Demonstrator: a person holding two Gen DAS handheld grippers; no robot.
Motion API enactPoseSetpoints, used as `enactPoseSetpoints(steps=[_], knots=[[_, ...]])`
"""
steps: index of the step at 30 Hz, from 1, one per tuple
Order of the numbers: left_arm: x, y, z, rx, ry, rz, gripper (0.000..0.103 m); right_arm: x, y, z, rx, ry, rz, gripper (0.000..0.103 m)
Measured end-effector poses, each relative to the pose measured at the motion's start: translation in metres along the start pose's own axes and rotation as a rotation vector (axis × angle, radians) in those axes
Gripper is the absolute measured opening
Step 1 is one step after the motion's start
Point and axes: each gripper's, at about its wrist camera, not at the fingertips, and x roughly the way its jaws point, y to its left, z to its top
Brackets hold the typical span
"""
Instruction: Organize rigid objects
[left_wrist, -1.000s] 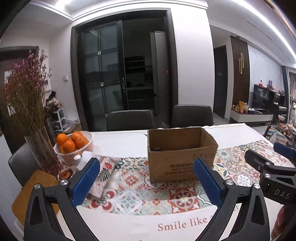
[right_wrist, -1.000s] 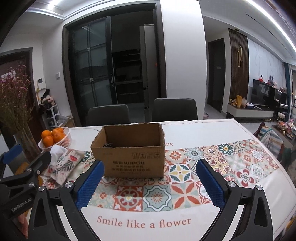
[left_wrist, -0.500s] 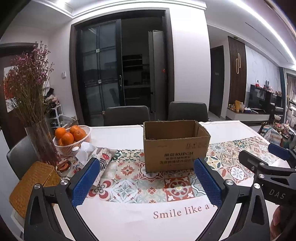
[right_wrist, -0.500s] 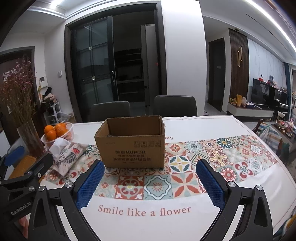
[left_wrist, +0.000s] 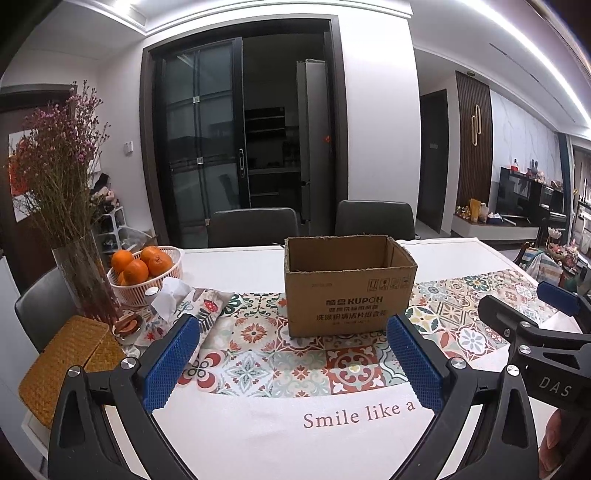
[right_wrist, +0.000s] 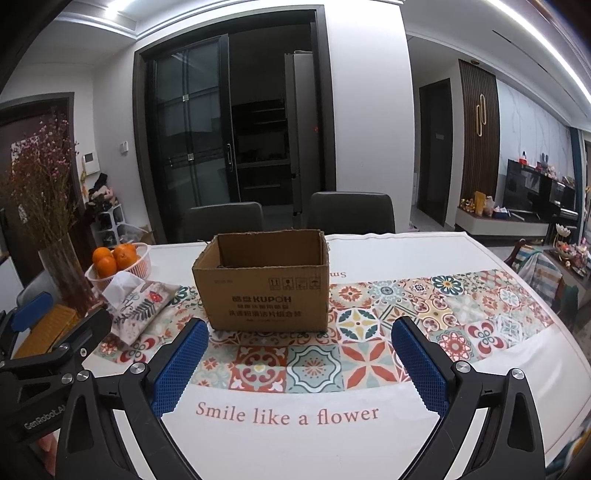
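Since both grippers are just hanging over the near edge of the table w/ nothing between the pads, it's all about the cardboard box (right_wrist: 264, 282) rn. Left gripper (left_wrist: 293, 360) is spread wide, empty. Right gripper (right_wrist: 301, 363) same deal, wide open, empty.

Box sits on the tiled runner (right_wrist: 369, 354) at roughly 12 o'clock from the left gripper and more like 11 o'clock from the right one, open top, flaps gone or folded in, can't tell which. Can't rly see what's inside, maybe something dark along the bottom, too small to say.

Handling guess: corrugated, so stiff-ish but the walls will bow if you pinch hard mid-panel. Prob light if it's near empty. Surface is matte, pads should bite fine, not slippery. Best hold imo is the top rim, one wall between the jaws, close to a corner where it's stiffest. Or one gripper per side wall & lift together.

Other stuff, all off around 9-10 o'clock: basket of oranges (left_wrist: 147, 271), glass vase (left_wrist: 83, 277) w/ dried flowers, fabric tissue cover (right_wrist: 138, 304), woven mat (left_wrist: 66, 363). Vase looks fragile and tippy, I'd keep well clear of it. Tissue cover is soft so prob not part of the rigid stuff.
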Motion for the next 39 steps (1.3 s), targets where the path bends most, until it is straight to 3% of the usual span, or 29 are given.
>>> enactPoseSetpoints(steps=[39], knots=[[0.0040, -0.0027, -0.0011, 0.000, 0.025, -0.031, 0.103, 0.0000, 0.0030, 0.0033, -0.016, -0.004, -0.005, 0.101]])
